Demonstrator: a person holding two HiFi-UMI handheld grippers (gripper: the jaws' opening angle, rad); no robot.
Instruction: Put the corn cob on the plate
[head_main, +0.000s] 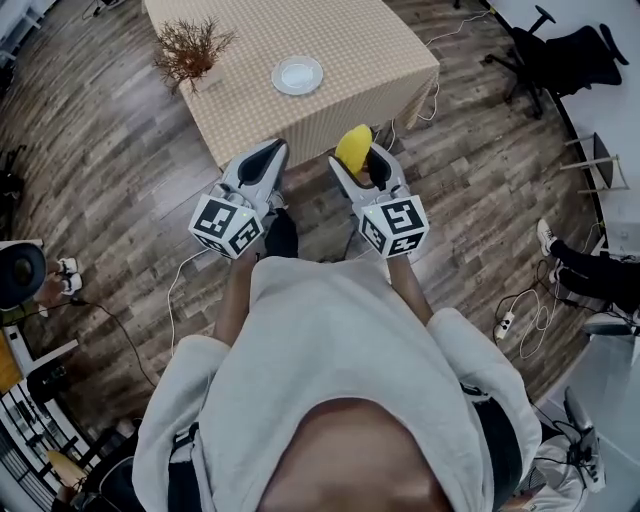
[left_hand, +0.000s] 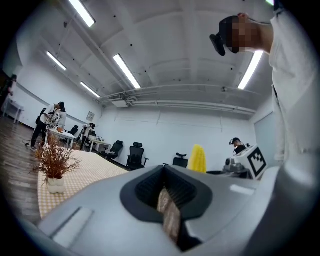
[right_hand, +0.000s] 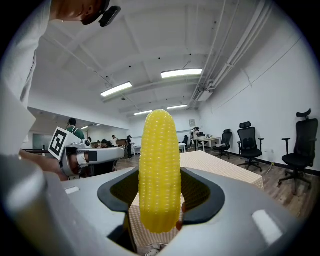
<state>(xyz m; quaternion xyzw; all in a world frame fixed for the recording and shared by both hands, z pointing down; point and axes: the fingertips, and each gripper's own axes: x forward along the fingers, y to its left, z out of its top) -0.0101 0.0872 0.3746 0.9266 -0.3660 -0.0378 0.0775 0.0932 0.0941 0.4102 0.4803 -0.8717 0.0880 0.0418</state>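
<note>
In the upper middle of the head view, beyond a wide band of wooden floor (head_main: 120, 180), stands the table (head_main: 340, 40) under a checked cloth. Its near edge runs slanting from left to right just above both grippers, and the cloth hangs down toward their tips. Open floor lies to the left of the table and below it. At the upper right an office chair (head_main: 560, 55) crowds the corner, and cables (head_main: 525, 310) trail at the lower right.

The left gripper (head_main: 268, 152) is at centre left, short of the table's edge. Its jaws are drawn almost together, with only a thin slit between them and nothing held. The right gripper (head_main: 357, 160) is beside it at centre right, apart from it. Its jaws stand wide, clamped on the corn cob (head_main: 352, 146), which rises upright between the pads, its top above them.

A dried plant (head_main: 190, 48) stands near the table's left edge. The plate (head_main: 297, 75) lies well inside the near edge, with bare cloth around it.
</note>
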